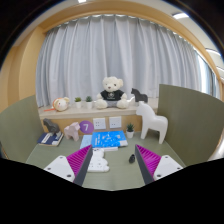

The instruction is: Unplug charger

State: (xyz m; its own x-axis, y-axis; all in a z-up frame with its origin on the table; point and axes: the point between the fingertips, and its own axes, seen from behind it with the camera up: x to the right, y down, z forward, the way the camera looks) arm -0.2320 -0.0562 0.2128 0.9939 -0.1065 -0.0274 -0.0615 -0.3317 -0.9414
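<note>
Gaping fingers (106,168) flank a white charger (98,160) on the table (118,178).

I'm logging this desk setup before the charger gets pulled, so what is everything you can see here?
charger: one, white, on the table between the fingers, a gap at either side
blue box: one, blue, just beyond the charger
white horse figure: one, white, beside the blue box
teddy bear: one, cream with dark top, on the ledge before the curtain
curtain: one, pale grey, behind the ledge
wall sockets: two, white, below the ledge
table: one, grey-green
gripper: one, purple pads, open
</note>
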